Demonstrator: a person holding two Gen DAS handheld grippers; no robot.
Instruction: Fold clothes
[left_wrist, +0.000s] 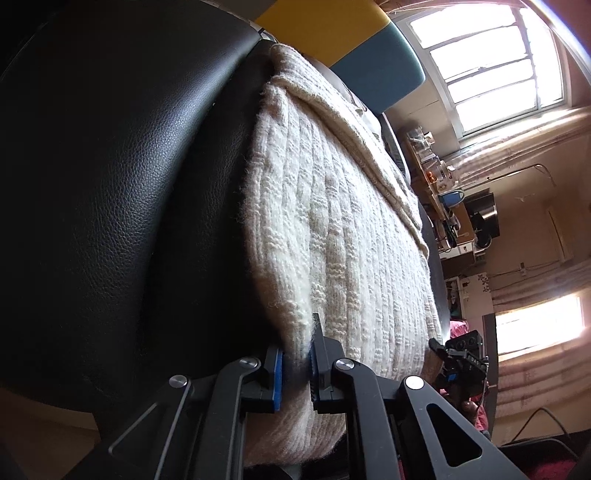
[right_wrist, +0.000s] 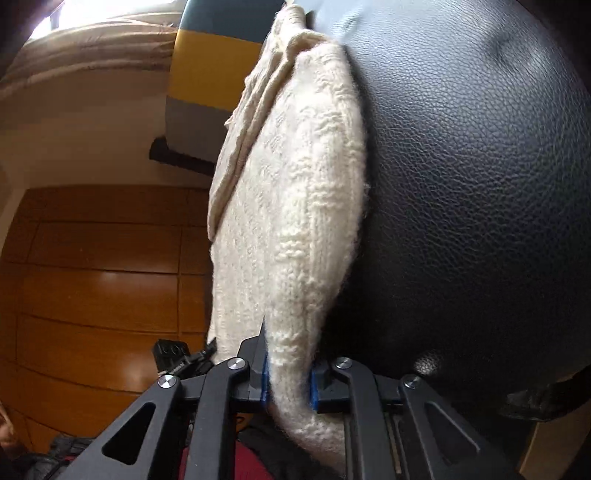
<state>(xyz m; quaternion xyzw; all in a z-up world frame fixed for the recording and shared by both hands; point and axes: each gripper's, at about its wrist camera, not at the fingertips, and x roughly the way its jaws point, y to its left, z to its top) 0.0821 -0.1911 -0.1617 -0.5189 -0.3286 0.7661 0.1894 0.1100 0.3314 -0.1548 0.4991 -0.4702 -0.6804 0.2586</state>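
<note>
Both fingers clamp sweater (left_wrist: 332, 229), edges hidden

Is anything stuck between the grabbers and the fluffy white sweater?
No. The left gripper and the right gripper each already pinch an edge of the cream knitted sweater, with knit directly between their blue pads. The sweater lies against the black leather cushion.

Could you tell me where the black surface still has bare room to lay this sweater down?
The black leather surface is bare beside the cream knitted sweater, on its outer side in each wrist view. It is crowded where the left gripper and right gripper pinch the sweater's near edge.
</note>
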